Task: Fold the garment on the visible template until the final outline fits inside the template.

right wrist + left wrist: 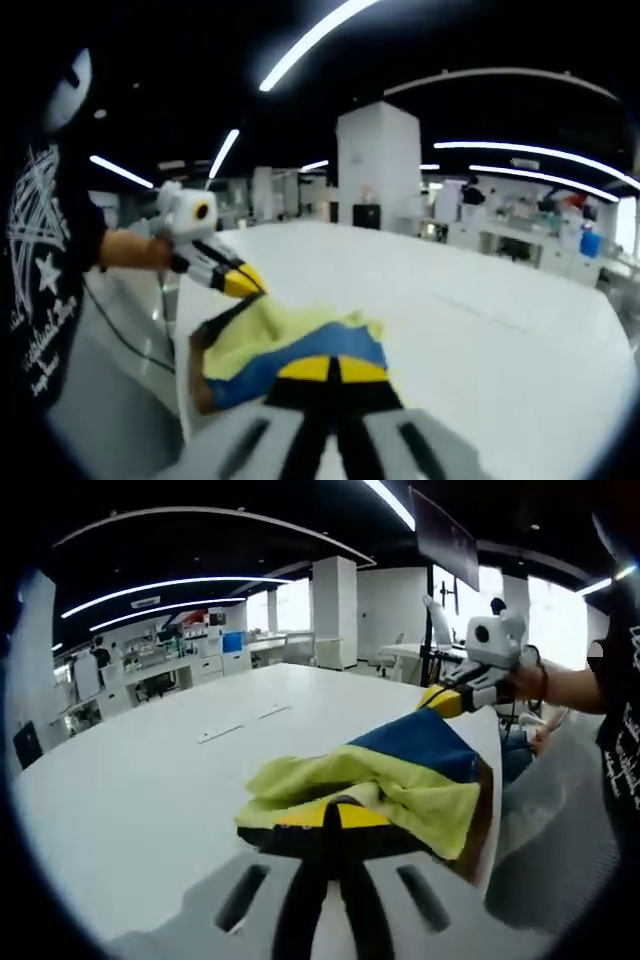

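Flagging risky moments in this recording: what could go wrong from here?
The yellow and blue cloth garment hangs stretched between the left gripper and right gripper, lifted near the white table edge. If either grip slips, it could drop off the edge. No template outline can be made out, so placement may miss.

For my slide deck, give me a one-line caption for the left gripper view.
Left gripper and right gripper lift a yellow-and-blue cloth garment above a white table.

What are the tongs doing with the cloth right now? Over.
Left tongs shut on the yellow and blue garment. Right tongs shut on its other end. Garment stretched between them above the white table. Template not seen.
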